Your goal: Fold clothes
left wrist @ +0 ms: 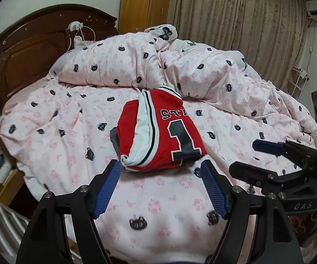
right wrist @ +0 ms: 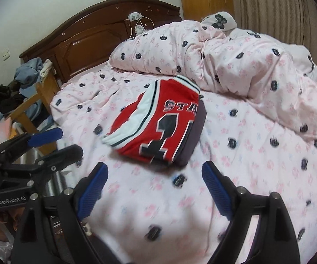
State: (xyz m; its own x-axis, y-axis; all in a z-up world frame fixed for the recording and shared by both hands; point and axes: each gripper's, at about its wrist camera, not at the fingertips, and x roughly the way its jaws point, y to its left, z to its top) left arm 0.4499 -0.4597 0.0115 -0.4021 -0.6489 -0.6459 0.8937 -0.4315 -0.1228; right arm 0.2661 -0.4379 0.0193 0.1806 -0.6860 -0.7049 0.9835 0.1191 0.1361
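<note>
Jersey (left wrist: 158, 129) folded on bed (left wrist: 158, 209); left fingers (left wrist: 109, 187), right fingers (right wrist: 92, 189) spread, empty, angled down

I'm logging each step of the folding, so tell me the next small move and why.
Probably draw both grippers clear. The red jersey with the black numeral already lies folded on the pink cat-print bedcover, and the left gripper and right gripper stand open, holding nothing.

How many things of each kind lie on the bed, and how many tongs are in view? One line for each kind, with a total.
Folded red jersey: 1
Dark grey garment under it: 1
Heaped pink duvet: 1
Tongs, left and right, both open, nothing between them: 2
Total: 5
</note>
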